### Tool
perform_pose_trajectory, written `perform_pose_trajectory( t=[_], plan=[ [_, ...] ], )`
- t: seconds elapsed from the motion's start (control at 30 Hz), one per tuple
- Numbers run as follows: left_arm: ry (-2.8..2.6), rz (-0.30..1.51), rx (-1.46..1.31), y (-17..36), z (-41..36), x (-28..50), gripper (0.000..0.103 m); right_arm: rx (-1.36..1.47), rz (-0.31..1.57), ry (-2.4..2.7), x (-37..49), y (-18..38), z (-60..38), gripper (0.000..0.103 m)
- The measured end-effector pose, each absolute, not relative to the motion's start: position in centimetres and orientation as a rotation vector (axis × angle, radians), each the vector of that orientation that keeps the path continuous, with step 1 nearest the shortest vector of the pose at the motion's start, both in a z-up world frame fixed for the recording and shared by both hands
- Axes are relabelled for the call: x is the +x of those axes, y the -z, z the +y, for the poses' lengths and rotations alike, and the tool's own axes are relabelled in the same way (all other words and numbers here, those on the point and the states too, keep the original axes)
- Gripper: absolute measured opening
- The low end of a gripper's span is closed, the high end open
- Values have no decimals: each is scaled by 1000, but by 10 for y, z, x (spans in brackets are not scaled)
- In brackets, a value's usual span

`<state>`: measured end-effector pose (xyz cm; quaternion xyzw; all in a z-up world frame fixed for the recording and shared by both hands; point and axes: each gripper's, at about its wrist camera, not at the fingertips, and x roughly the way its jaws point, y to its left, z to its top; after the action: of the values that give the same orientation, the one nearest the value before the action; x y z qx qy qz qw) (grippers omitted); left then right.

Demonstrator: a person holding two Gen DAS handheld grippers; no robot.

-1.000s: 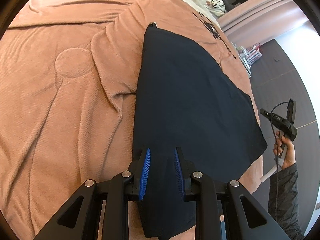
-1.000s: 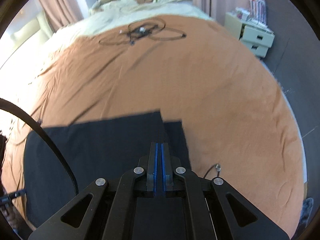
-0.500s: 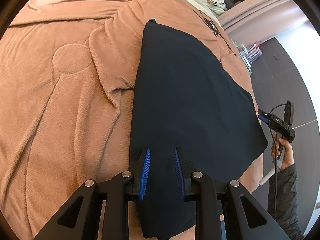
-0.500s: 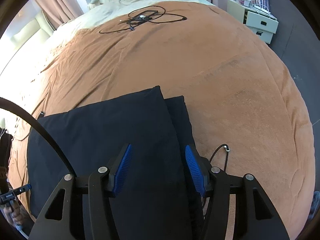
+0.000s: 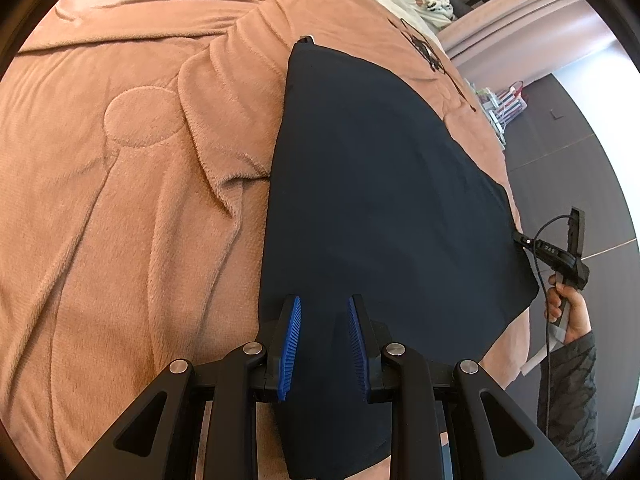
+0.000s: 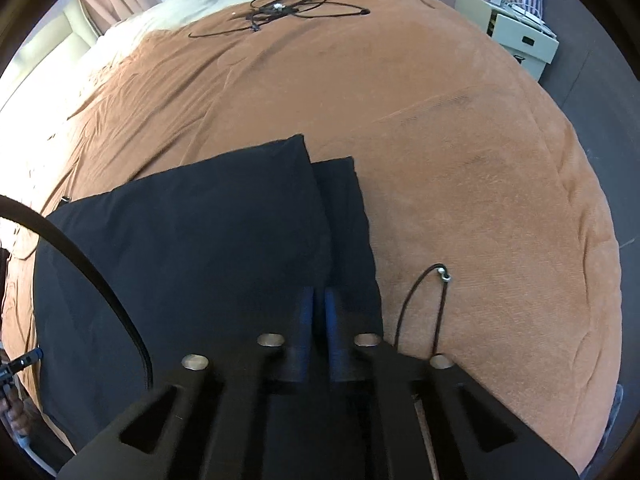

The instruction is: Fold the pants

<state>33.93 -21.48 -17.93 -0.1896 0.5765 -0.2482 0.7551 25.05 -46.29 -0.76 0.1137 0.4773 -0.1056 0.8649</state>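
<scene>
The black pants (image 6: 192, 264) lay folded on the brown bedspread (image 6: 460, 160), lower left of frame. The right gripper (image 6: 318, 308) had just snapped nearly together from wide apart, seemingly pinching the hem; the left gripper (image 5: 323, 322) stayed apart.

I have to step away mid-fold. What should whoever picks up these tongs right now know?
Left tongs: open, fingers straddling the near end of the black pants, nothing gripped.
Right tongs: blue pads almost together at the pants' other end; blurred, so a grip on the cloth cannot be confirmed.
The pants lie flat on the brown blanket, already doubled, one layer sticking out past the other.
Left to do: grip both ends and fold again.
</scene>
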Motion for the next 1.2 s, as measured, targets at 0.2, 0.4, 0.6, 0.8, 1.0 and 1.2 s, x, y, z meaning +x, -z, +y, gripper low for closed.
perform_pose_trajectory(
  t=[0.2, 0.4, 0.6, 0.8, 1.0, 1.2],
  plan=[
    [547, 1260, -401, 181, -221, 342, 26, 198, 958, 248, 236, -4, -454, 1],
    [555, 1265, -407, 183, -225, 349, 26, 225, 931, 306, 215, -4, -461, 1],
    [565, 1267, -431, 184, -227, 365, 26, 263, 964, 318, 219, 19, -465, 1],
    [563, 1260, -440, 183, -231, 389, 26, 273, 962, 319, 225, 23, -463, 1],
    [563, 1257, -469, 185, -233, 401, 24, 257, 958, 319, 226, 25, -466, 1],
    [534, 1227, -489, 178, -214, 400, 24, 255, 954, 322, 226, 29, -466, 1]
  ],
)
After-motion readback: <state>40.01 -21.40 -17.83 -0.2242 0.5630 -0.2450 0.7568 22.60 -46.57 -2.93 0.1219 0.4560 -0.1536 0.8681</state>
